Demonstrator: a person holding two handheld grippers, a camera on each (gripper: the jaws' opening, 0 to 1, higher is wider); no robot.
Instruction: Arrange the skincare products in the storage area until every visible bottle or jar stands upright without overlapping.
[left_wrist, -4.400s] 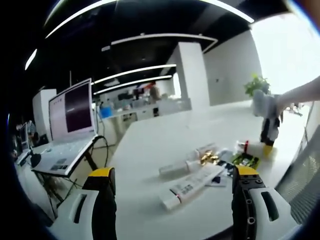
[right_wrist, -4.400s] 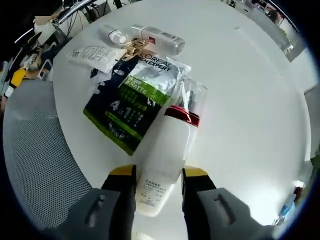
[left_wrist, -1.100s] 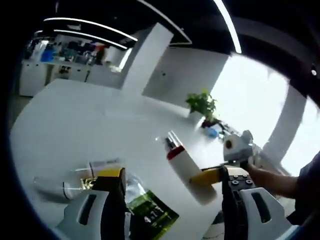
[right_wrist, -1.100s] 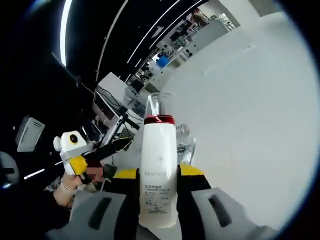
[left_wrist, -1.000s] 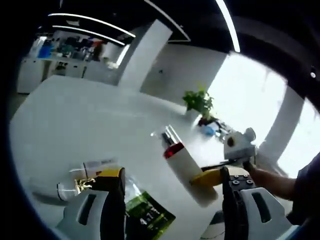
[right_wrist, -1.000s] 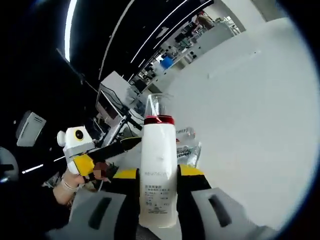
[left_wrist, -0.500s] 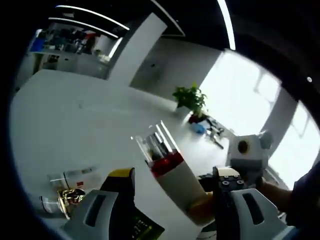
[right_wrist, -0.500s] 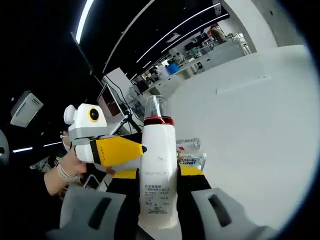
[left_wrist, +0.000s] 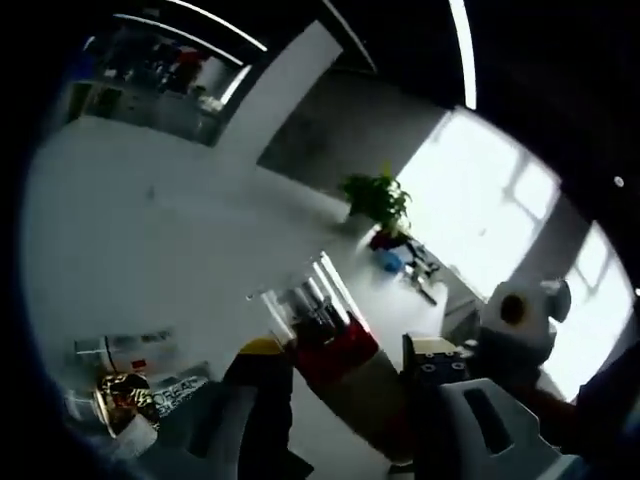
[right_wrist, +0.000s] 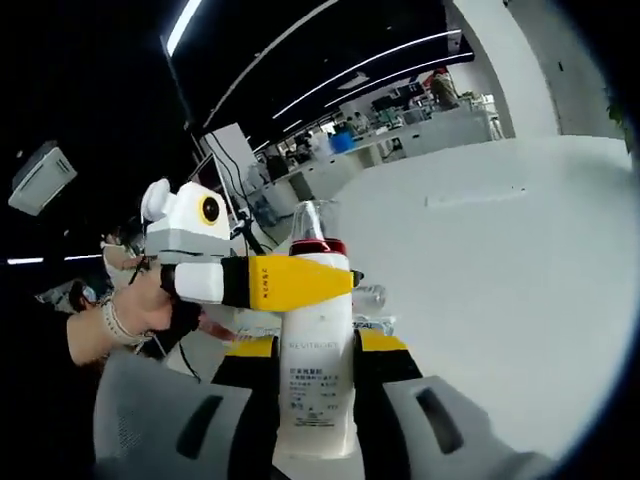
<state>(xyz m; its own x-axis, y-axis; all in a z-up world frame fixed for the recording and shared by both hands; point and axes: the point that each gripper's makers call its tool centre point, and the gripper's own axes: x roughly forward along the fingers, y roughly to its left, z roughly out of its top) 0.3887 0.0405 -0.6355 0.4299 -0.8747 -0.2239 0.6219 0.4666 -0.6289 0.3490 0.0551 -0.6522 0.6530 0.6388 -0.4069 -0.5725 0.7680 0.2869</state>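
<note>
Right tongs (right_wrist: 312, 350) clamp a white bottle (right_wrist: 316, 385) by its lower body, holding it upright above the white counter (right_wrist: 500, 260). Left tongs (left_wrist: 340, 365) straddle the bottle's red collar (left_wrist: 335, 345), entering the right gripper view from nine o'clock; whether they press it, I cannot tell. The step looks like a two-handed steadying or handover; next, the bottle likely needs setting down upright on bare counter. A clear cap tops the collar. More products (left_wrist: 120, 400) lie flat at eight o'clock.
</note>
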